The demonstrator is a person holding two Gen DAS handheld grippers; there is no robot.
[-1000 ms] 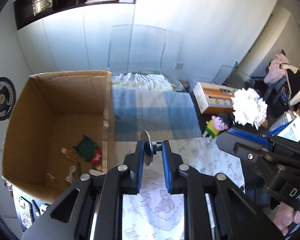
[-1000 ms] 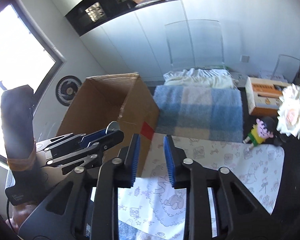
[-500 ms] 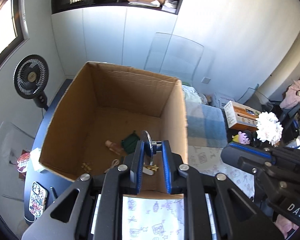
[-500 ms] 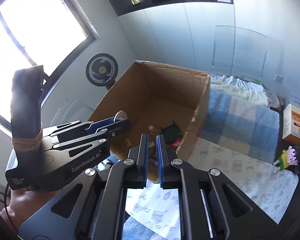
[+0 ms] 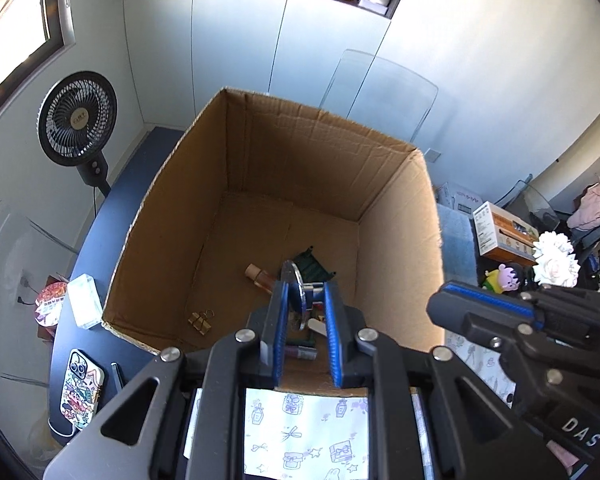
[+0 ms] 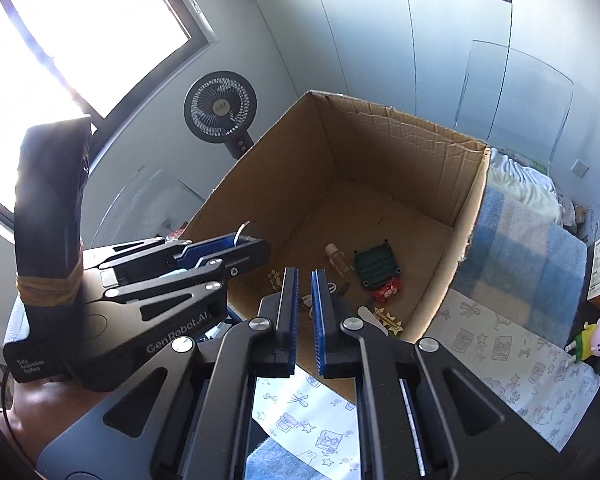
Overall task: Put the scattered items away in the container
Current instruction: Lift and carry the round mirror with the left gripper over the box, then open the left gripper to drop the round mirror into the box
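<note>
An open cardboard box (image 5: 400, 240) stands below both grippers. On its floor lie a green ridged piece (image 5: 314, 266), a small bottle (image 5: 260, 276), gold binder clips (image 5: 200, 320) and a red wrapper (image 6: 388, 290). My left gripper (image 5: 305, 288) hangs over the box's near side, shut on a small silver disc-shaped item (image 5: 294, 292). In the right wrist view the left gripper (image 6: 256, 248) reaches over the box rim with the disc (image 6: 242, 229) poking up. My right gripper (image 6: 305, 276) is shut with nothing between its pads, above the near rim; the left wrist view shows the right gripper (image 5: 440, 306) at the right.
A black fan (image 5: 78, 118) stands behind the box at the left. A phone (image 5: 80, 388) and a clear plastic case (image 5: 84, 300) lie left of it. Right of the box: blue plaid blanket (image 6: 520, 248), patterned cloth (image 6: 500, 360), a doll (image 5: 504, 278), a white flower (image 5: 556, 260).
Both grippers moved left from above the patterned cloth to above the box. The right jaws closed on nothing. The left grip on the disc is unchanged.
</note>
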